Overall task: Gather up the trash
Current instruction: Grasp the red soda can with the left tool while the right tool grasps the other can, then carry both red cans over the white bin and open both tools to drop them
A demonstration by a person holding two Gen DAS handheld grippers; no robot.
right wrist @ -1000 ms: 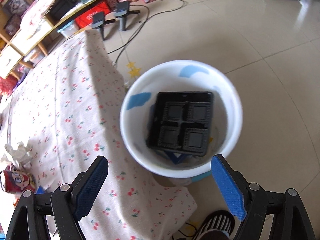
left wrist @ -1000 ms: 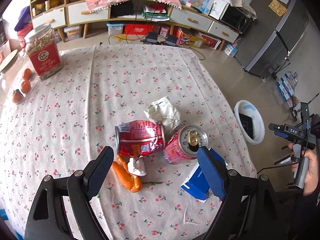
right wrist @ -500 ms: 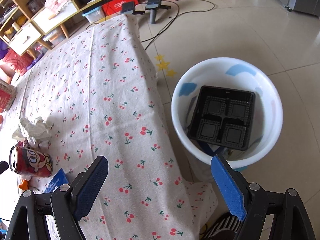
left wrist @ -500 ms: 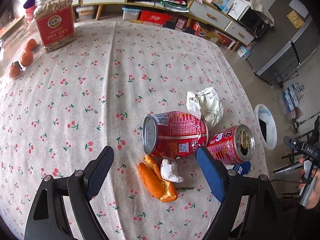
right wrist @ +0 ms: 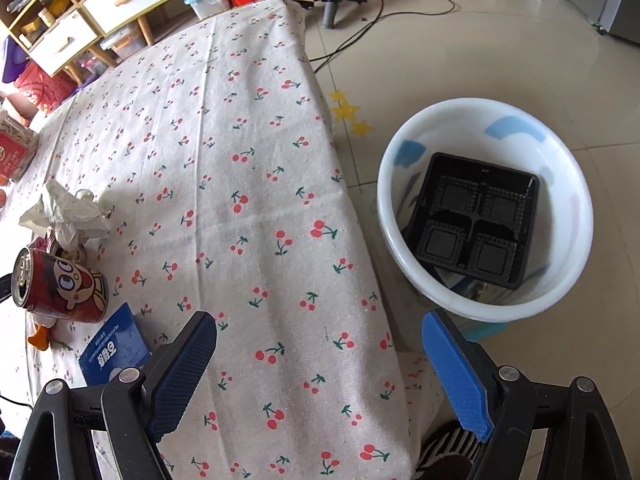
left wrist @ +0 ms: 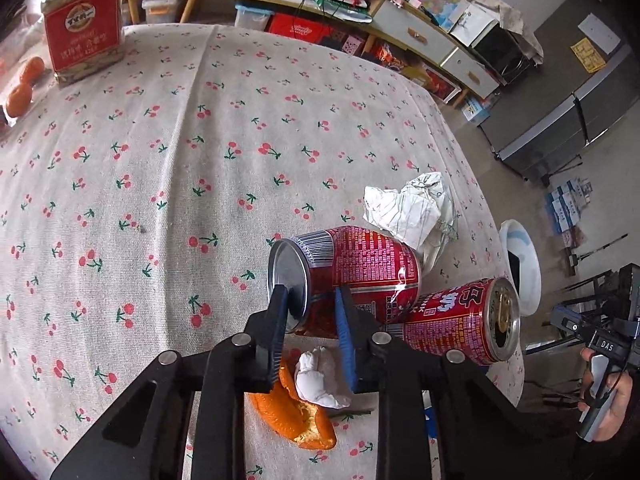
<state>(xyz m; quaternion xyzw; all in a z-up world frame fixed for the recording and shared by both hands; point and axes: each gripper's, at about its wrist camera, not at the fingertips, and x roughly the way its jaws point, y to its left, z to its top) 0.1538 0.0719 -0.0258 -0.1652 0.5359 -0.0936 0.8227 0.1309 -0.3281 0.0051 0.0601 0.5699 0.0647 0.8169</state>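
In the left wrist view my left gripper [left wrist: 310, 304] is shut on the near end of a crushed red can [left wrist: 360, 268] lying on the cherry-print tablecloth [left wrist: 200, 140]. A second red can [left wrist: 460, 324] lies to its right, also seen in the right wrist view [right wrist: 60, 286]. Orange peel [left wrist: 296, 412] and a white tissue wad [left wrist: 318, 374] lie under the gripper. Crumpled paper [left wrist: 412, 208] lies behind the cans. My right gripper [right wrist: 320, 364] is open and empty over the table's edge, beside the white bin [right wrist: 560, 184] on the floor holding a black tray [right wrist: 476, 220].
A blue booklet [right wrist: 114, 348] lies near the second can. A jar with a red label [left wrist: 82, 28] and tangerines [left wrist: 24, 84] sit at the table's far left. Shelves and cables line the back wall; a fridge [left wrist: 560, 120] stands at right.
My left gripper has moved forward and closed from wide open onto the end of the crushed can. The right gripper has drifted left, from over the bin toward the table's edge.
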